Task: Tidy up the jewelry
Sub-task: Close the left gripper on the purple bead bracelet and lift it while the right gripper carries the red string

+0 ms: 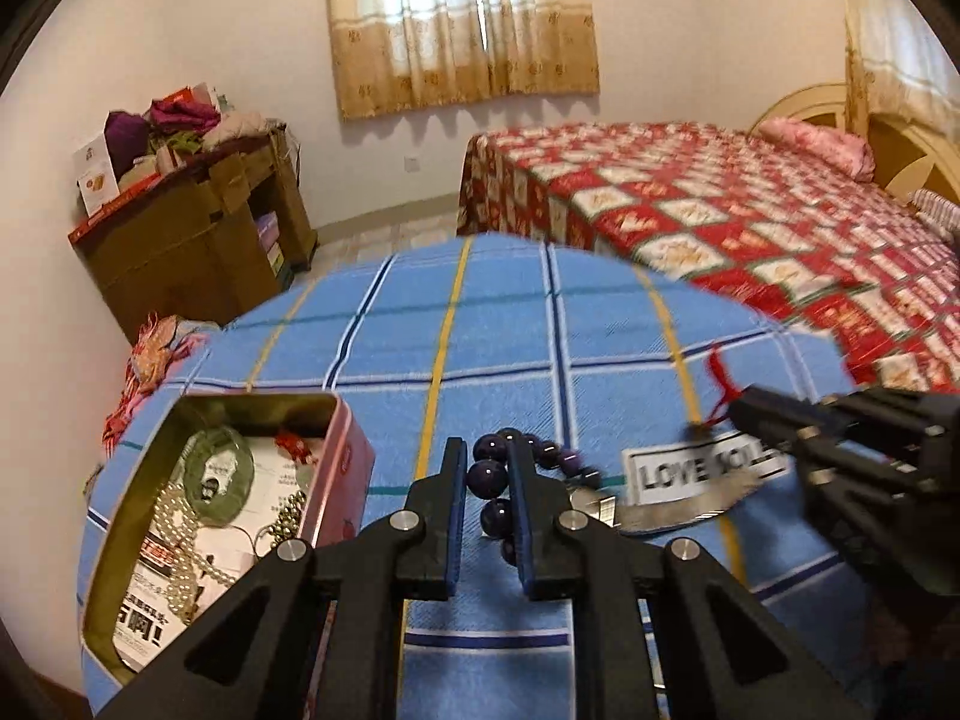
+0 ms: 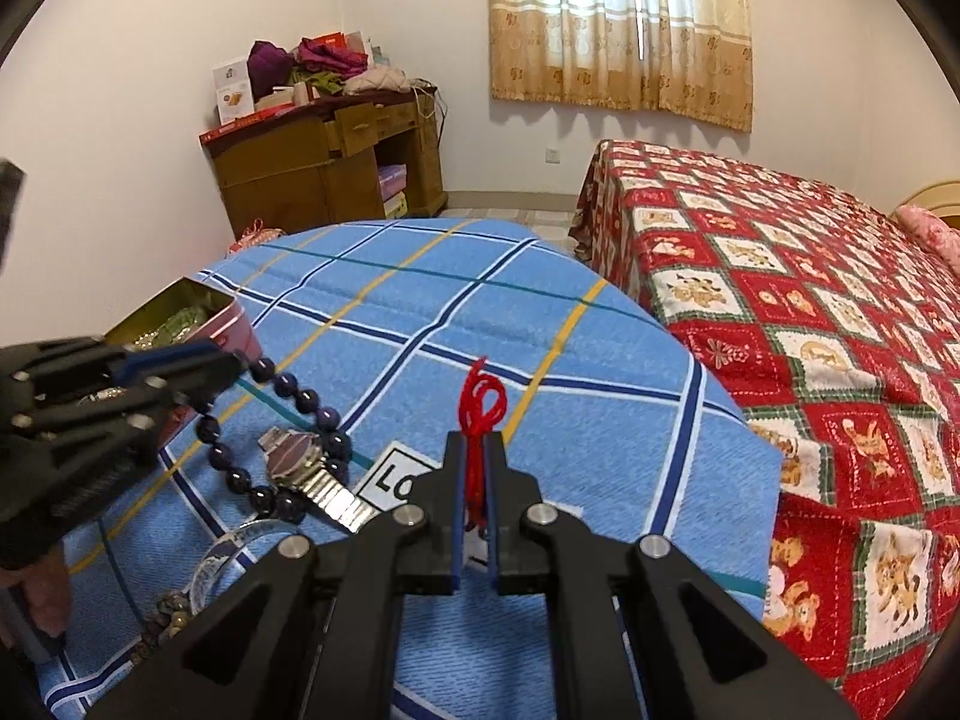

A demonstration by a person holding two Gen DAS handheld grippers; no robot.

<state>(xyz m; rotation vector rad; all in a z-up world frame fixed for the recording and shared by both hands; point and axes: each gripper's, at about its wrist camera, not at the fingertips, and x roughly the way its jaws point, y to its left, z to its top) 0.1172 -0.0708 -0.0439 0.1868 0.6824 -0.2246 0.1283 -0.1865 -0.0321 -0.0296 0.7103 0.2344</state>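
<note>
Dark purple, glossy round beads strung into a bracelet [image 1: 503,483] are clamped between the blue-padded fingers of the left gripper [image 1: 487,450], whose jaws are drawn narrow around one bead of the strand. In the right wrist view the rest of the loop [image 2: 264,456] is seen draped over the blue checked cloth [image 2: 456,312] and across a silver metal wristwatch with an expanding band [image 2: 312,474]. Whether the loop is wholly clear of the cloth cannot be told. The beads are judged hard, smooth and fairly heavy for their size, so a single bead may roll out of flat pads; the hold would be better taken across the string between two beads, or squarely on a bead's widest part.

A red yarn cord with a looped end [image 2: 480,414] is pinched in the right gripper [image 2: 475,441], the jaws almost closed on it. It is judged very light, limp and not fragile; a firm pinch near the knot should be enough, though the free loop can be expected to swing and snag.

An open pink tin box with a gold-coloured interior [image 1: 345,462] stands on the cloth just to the left of the left gripper, already holding a string of white pearls [image 1: 174,540] and a green oval pendant [image 1: 219,474]. It is judged to be the destination for both pieces.
</note>
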